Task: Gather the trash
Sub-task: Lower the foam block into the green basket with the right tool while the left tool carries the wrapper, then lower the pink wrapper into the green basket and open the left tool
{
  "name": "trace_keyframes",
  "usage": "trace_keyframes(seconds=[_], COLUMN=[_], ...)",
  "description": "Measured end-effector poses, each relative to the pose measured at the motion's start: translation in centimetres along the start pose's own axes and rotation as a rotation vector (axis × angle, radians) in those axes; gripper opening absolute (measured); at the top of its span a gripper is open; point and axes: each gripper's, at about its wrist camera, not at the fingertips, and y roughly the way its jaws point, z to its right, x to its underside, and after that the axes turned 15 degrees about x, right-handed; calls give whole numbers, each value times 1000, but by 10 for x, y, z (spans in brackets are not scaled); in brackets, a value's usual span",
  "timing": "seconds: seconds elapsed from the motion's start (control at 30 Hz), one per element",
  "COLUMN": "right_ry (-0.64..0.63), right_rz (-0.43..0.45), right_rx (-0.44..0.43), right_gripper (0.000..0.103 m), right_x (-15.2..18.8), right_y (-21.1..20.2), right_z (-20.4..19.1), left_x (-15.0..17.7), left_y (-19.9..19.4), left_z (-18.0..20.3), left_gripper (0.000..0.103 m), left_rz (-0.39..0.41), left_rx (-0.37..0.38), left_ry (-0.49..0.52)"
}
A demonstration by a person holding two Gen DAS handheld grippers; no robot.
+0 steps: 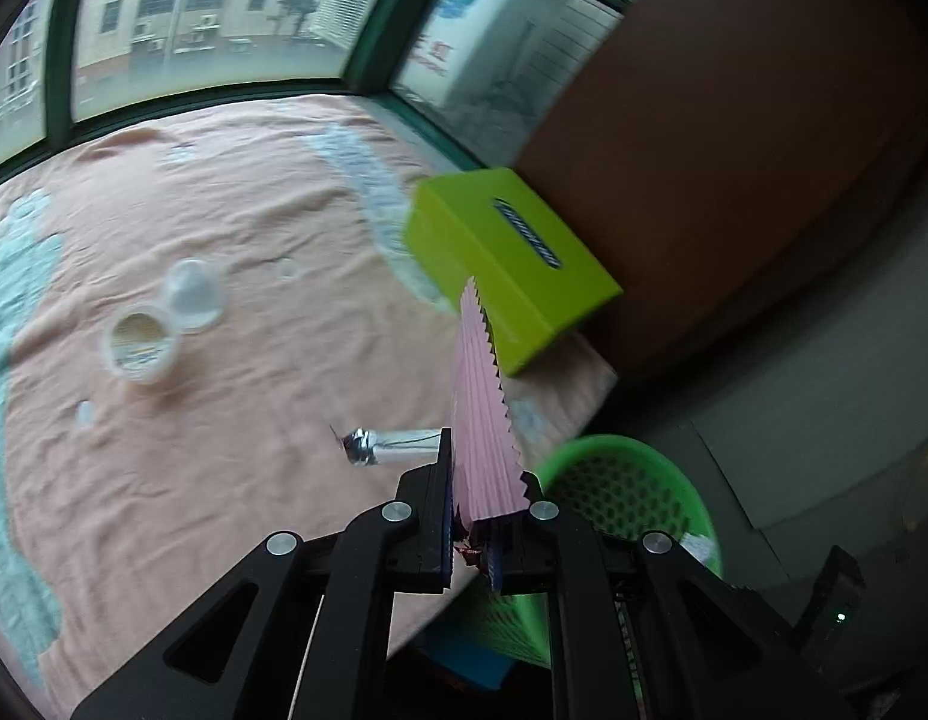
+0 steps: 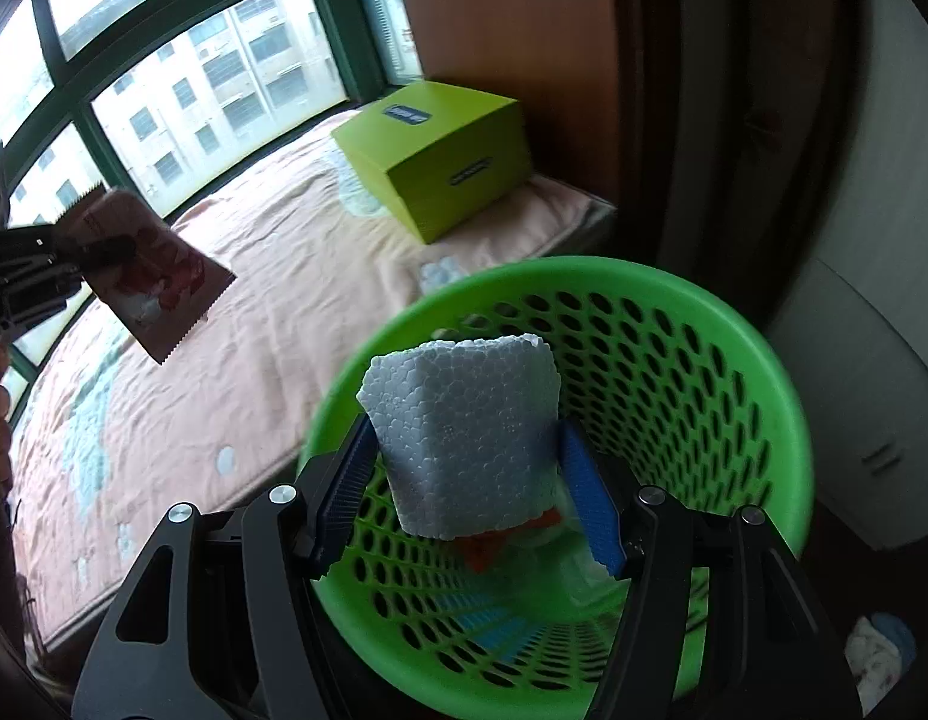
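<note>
While both grippers carry trash, the job looks about midway by my judgement: some scraps already lie at the bottom of the bin, two pieces are in hand, and at least two wait on the bed.

Largest is the bed (image 1: 224,228), spread with a wrinkled pink cover that has pale blue patches; it lies ahead of and left of the left jaws. Beyond those jaws, slightly right, sits the lime-green box (image 1: 512,252), a smooth, hard-edged cardboard shape against a brown panel. The green wastebasket (image 2: 788,396) is round, glossy plastic pierced with oval holes; it stands directly beneath the right jaws, and to the lower right of the left ones.

The right gripper (image 2: 470,486) has its blue ribbed pads set against both sides of a white foam block (image 2: 464,438), beaded and chunky, held over the basket mouth; whether the pads press firmly I cannot tell for sure, though it appears clamped. The left gripper (image 1: 473,516) is closed on a pink snack wrapper (image 1: 485,414), thin, flat and zigzag-edged, standing up between the jaws.

Left to gather: a white plastic cup with its peeled lid (image 1: 158,324), well left of the left jaws, and a crumpled silver foil tube (image 1: 386,444) just left of them.
</note>
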Motion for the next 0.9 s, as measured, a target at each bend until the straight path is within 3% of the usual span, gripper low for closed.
trace_keyframes(seconds=[0.47, 0.57, 0.83, 0.9], right_ry=[70, 88, 105, 113], right_rz=[1, 7, 25, 29], right_rx=[42, 46, 60, 59], right_gripper=[64, 71, 74, 74], right_x=[16, 18, 20, 20], right_y=[-11, -13, -23, -25], right_z=[37, 44, 52, 54], left_x=[34, 41, 68, 73], left_y=[58, 68, 100, 105], left_z=[79, 86, 99, 100], left_gripper=[8, 8, 9, 15], left_rz=[-172, -219, -324, -340], left_rx=[153, 182, 193, 193], left_ry=[133, 150, 200, 207])
